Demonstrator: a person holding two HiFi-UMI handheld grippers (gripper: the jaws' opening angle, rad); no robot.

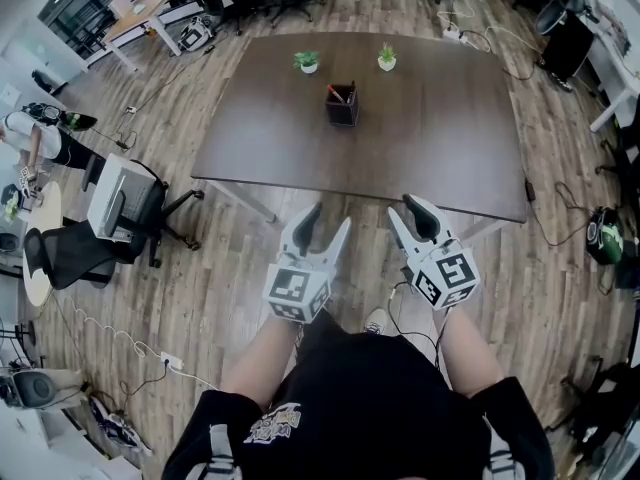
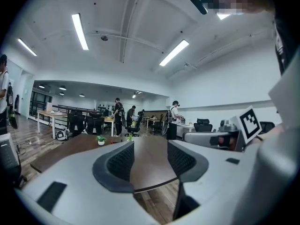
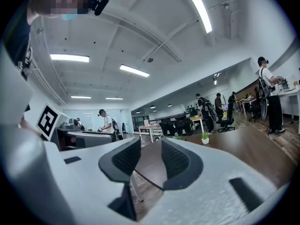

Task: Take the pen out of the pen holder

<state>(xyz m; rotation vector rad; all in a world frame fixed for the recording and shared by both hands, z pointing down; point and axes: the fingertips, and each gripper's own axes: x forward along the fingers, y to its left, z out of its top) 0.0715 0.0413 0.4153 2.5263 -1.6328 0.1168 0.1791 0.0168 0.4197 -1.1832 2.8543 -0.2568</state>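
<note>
A black mesh pen holder (image 1: 341,108) stands toward the far side of the dark brown table (image 1: 430,148), with a red-tipped pen (image 1: 335,92) sticking out of it. Both grippers hang in front of the table's near edge, well short of the holder. My left gripper (image 1: 328,218) is open with nothing between its jaws; in the left gripper view (image 2: 151,165) only tabletop and floor show in the gap. My right gripper (image 1: 405,208) is open and empty too, and the right gripper view (image 3: 150,161) shows the table edge through the gap.
Two small potted plants (image 1: 308,61) (image 1: 386,57) sit at the table's far edge. A black office chair (image 1: 120,213) stands at the left of the table. Cables and a bag (image 1: 604,236) lie on the wooden floor at the right. People work at desks (image 2: 117,116) far behind.
</note>
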